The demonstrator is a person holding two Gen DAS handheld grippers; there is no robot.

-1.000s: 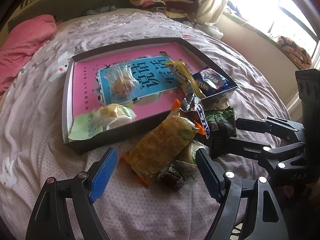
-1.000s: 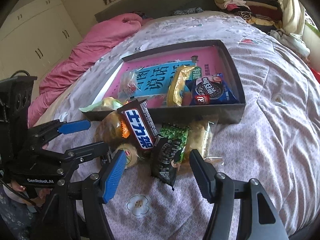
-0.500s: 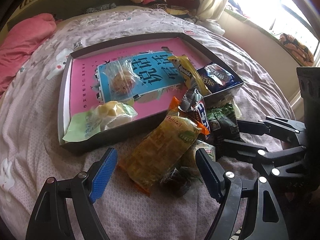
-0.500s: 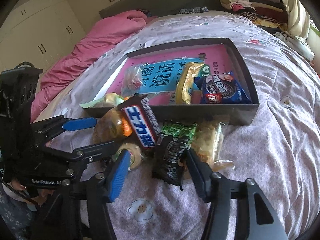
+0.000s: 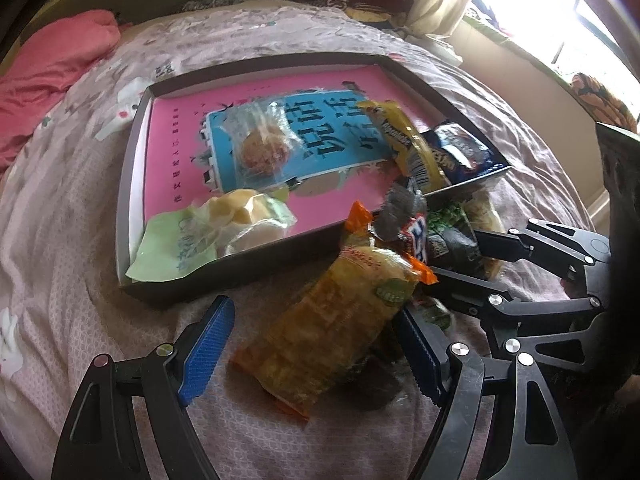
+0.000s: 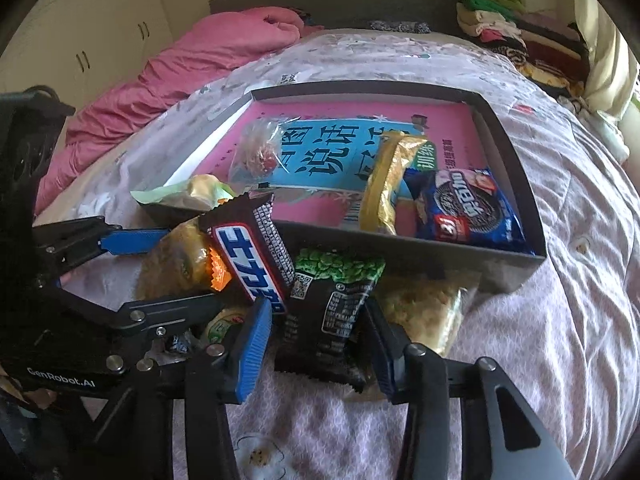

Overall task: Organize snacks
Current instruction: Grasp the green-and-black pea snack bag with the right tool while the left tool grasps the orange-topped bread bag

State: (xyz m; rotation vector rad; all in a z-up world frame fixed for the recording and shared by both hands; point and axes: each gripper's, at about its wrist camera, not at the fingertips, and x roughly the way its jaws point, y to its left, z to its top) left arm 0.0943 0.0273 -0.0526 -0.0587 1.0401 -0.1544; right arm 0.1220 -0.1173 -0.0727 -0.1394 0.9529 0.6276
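- Black-and-green snack packet (image 6: 332, 312) lies on the pale pink bedspread (image 6: 560, 320), just in front of the near wall of the dark shallow box (image 6: 516, 168).
- Right gripper (image 6: 320, 344) has its jaws closing on this packet: the packet sits between the blue pad on one side and the dark finger on the other, and both look to be at its edges, though a firm press cannot be confirmed.
- Left gripper (image 5: 316, 352) stands wide, its blue pads either side of a long yellow-orange packet (image 5: 340, 316) without touching it; it holds nothing.
- A dark chocolate bar with a white and blue label (image 6: 248, 252) leans tilted on the loose pile, against the box's near wall.
- A clear bag of pale crackers (image 6: 424, 308) lies beside the green packet, partly under it.
- Inside the box, on a pink and blue book cover (image 5: 256, 120), rest a blue cookie pack (image 6: 468, 208), a gold wrapper (image 6: 388, 184), a clear-wrapped round pastry (image 5: 260, 148) and a pale green pack (image 5: 200, 236) that overhangs the near wall.
- Pink quilt (image 6: 192, 60) is bunched at the far side of the bed.
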